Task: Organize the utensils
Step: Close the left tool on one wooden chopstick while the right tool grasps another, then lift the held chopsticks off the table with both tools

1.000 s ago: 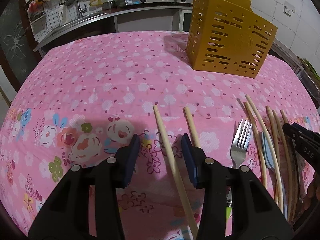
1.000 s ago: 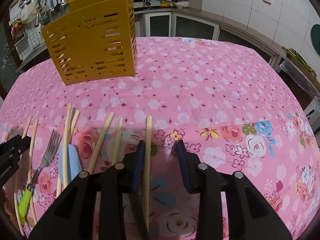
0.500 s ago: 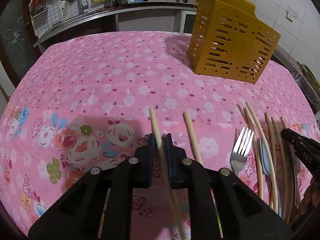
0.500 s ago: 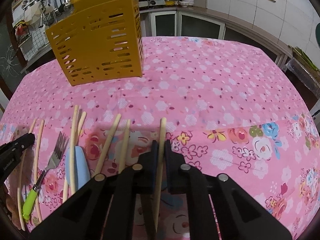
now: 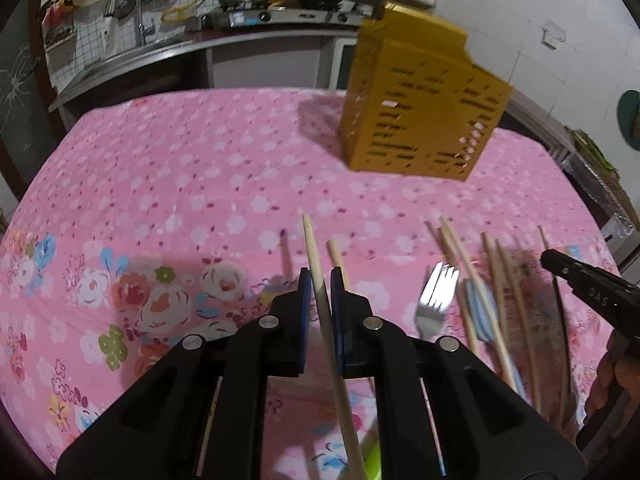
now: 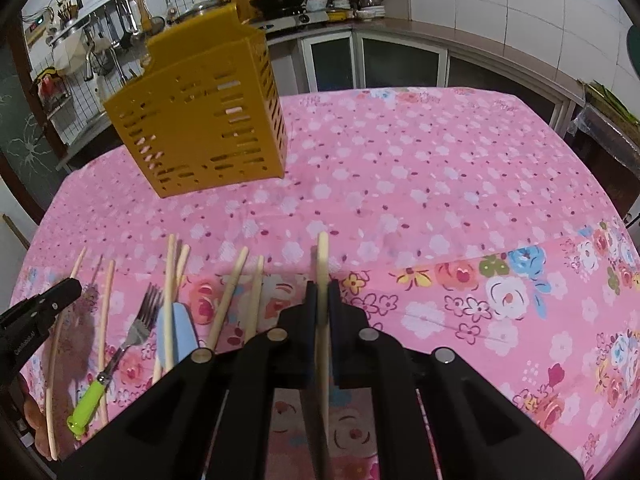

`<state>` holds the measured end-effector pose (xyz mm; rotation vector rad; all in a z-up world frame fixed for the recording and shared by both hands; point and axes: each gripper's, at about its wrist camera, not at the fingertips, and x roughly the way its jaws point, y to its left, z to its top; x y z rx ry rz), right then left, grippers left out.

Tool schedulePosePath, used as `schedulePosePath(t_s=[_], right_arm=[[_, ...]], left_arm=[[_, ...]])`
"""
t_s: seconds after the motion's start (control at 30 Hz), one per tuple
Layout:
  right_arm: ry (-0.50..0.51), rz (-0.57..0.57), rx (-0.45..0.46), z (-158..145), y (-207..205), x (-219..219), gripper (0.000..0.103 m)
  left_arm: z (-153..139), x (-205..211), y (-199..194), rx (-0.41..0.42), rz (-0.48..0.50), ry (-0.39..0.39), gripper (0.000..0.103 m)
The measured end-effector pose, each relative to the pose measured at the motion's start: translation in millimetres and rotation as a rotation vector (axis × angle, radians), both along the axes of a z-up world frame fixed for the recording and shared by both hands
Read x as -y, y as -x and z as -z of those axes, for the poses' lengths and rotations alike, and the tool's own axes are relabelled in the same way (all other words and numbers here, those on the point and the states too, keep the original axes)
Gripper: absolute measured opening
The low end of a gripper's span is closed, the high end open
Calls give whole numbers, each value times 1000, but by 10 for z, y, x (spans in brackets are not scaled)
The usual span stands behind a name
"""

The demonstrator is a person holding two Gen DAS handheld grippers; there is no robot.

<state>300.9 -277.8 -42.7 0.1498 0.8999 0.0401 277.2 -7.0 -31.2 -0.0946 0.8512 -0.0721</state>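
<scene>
A yellow slotted utensil holder stands at the back of the pink floral table; it also shows in the right wrist view. My left gripper is shut on a wooden chopstick and holds it lifted off the cloth. My right gripper is shut on another wooden chopstick, also raised. Several chopsticks, a green-handled fork and a blue spoon lie on the cloth between the grippers.
The pink tablecloth covers the whole table. Kitchen counters with a stove, pot and hanging tools run behind it. The other gripper's black tip shows at the right edge of the left view and the left edge of the right view.
Both grippers went from open around a chopstick to shut on it. Both have since lifted, raising their chopsticks off the cloth.
</scene>
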Motion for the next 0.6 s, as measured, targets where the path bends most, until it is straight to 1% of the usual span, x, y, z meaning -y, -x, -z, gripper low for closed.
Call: schedulePosePath(t_s=[0.27, 0.33, 0.43, 0.53, 0.6], right_arm=[[-30, -11, 45, -132, 106, 20, 6], [-33, -15, 53, -174, 127, 16, 6], [-31, -21, 65, -214, 149, -1, 6], [-43, -23, 77, -262, 176, 0, 6], [-48, -25, 91, -321, 201, 2, 6]], left_arm=[[-146, -29, 91, 23, 4, 43, 7], [-200, -29, 119, 34, 18, 62, 6], [-270, -12, 157, 49, 22, 57, 6], [-326, -12, 181, 57, 37, 80, 6], [-371, -1, 199, 71, 40, 76, 3]])
